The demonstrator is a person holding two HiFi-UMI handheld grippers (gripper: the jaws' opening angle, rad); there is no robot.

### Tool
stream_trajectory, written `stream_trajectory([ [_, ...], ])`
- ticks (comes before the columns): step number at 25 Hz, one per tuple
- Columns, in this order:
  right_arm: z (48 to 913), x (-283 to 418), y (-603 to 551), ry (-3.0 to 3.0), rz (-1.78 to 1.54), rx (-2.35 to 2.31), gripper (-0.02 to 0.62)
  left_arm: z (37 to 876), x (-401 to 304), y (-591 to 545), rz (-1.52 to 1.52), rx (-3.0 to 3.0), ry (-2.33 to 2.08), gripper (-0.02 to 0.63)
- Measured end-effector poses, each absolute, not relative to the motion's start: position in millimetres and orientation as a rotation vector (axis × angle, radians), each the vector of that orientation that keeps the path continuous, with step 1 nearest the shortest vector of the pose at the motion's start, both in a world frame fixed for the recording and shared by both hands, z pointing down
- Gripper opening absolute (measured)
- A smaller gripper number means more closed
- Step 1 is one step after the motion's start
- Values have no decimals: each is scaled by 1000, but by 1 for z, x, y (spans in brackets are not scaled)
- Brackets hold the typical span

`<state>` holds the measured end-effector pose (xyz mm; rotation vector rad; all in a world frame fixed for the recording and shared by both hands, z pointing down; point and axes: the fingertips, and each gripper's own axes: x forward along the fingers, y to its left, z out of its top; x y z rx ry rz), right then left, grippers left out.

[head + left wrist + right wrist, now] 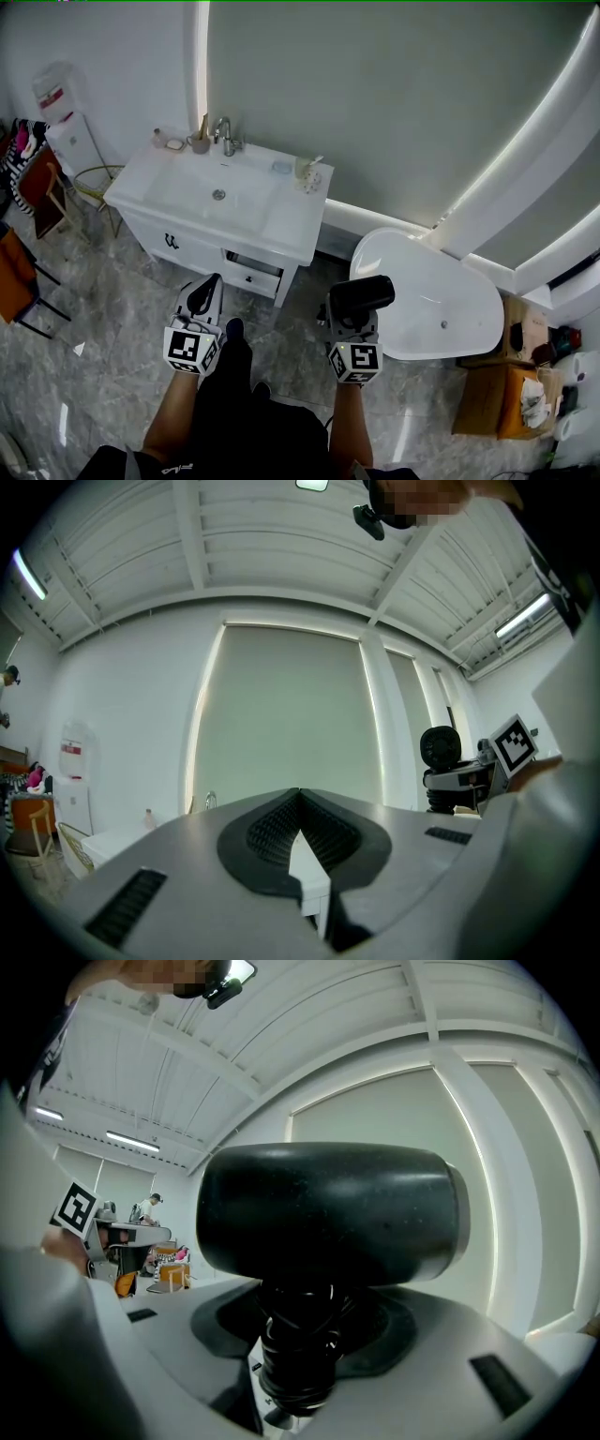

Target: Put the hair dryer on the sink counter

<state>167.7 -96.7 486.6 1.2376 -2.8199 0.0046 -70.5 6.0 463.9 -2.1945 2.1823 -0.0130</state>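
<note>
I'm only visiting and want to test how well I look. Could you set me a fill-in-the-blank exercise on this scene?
1. The right gripper is shut on the handle of the hair dryer, whose colour is ____.
2. The left gripper has its jaws together and holds ____.
3. In the head view, the white sink counter stands to the ____ of the bathtub.

Missing words: black; nothing; left.

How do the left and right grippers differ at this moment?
The right gripper is clamped on the handle of the black hair dryer; the left gripper holds nothing. The left gripper's jaws meet at the tips; the right gripper's are held apart by that handle. In the head view the left gripper faces the sink counter, the right gripper the bathtub. Both carry marker cubes.
</note>
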Motion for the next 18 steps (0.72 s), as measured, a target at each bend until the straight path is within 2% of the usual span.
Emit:
stream_trajectory([
  [18,485,130,-156,-2835,-2,1219,212,469,-106,-63,9,-2188,2190,23],
])
